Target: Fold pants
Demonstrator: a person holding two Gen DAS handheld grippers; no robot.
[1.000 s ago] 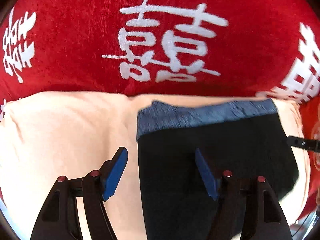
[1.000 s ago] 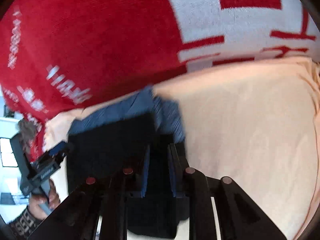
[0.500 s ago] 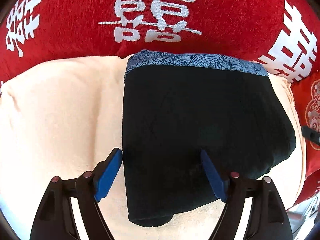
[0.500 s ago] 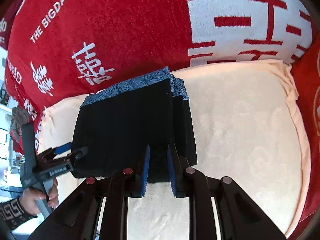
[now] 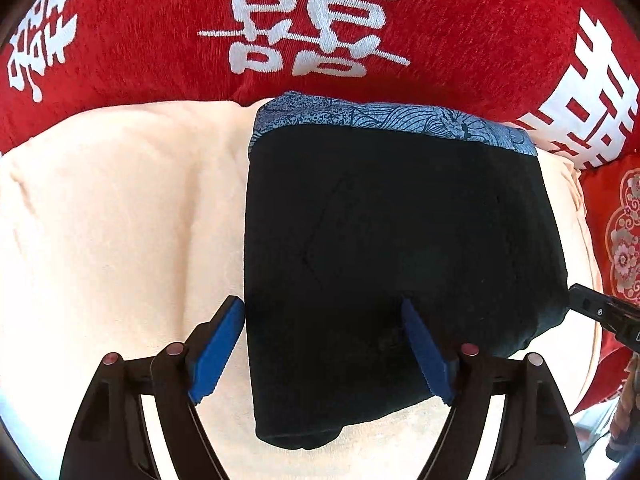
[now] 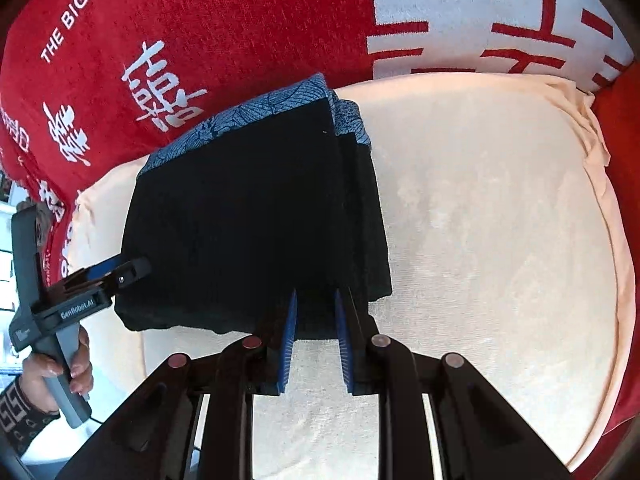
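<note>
On the cream cushion (image 5: pixel 120 208) lie folded black pants (image 5: pixel 392 232) — left gripper (image 5: pixel 324 344) spread wide, right gripper (image 6: pixel 316 340) narrowly parted, gripping nothing.

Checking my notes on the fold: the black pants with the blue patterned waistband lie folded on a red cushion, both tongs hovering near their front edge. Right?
One thing is wrong: the pants lie on a cream cushion; the red fabric is behind it. The left wrist view shows this. The blue waistband, left tongs and right tongs are as you said.
</note>
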